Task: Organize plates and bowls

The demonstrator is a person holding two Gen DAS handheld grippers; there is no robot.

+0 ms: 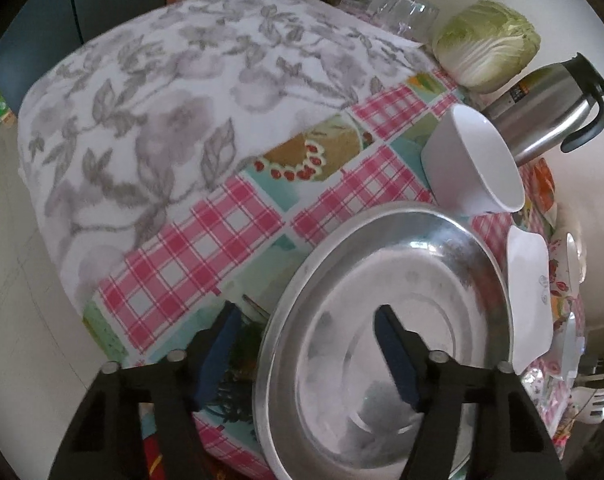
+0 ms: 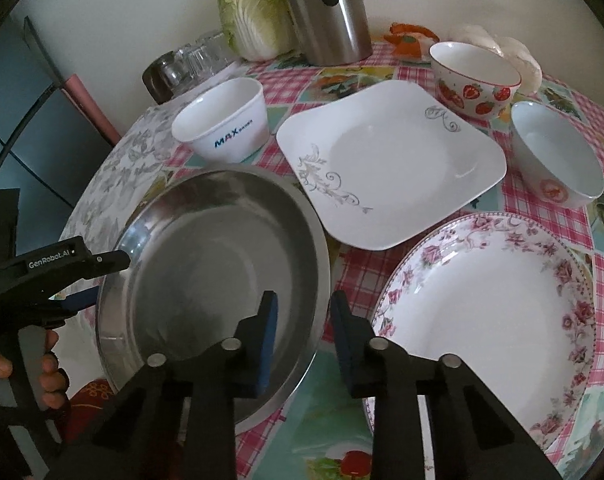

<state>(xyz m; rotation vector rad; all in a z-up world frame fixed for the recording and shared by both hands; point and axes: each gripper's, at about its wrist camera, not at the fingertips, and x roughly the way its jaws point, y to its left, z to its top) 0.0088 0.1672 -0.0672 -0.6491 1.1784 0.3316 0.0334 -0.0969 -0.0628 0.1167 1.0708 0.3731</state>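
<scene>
Right gripper (image 2: 304,322) straddles steel basin (image 2: 222,264) rim at five o'clock, left gripper (image 1: 304,334) at nine; jaws narrowing, neither clamped, readying a two-handed lift.

Steel pan (image 2: 222,256) beside square white plate (image 2: 390,160) and floral plate (image 2: 494,312) (bowls (image 2: 475,76) behind), seemingly flat.

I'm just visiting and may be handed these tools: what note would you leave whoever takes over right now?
Left gripper open, straddling the steel dish's rim.
Right gripper open, straddling the opposite rim; neither pinches yet.
Nearby: square plate, floral plate, MAX bowl, strawberry bowl, pale bowl, all separate.
Done: nothing stacked.
Left: probably grip the dish, then group plates and bowls.
</scene>
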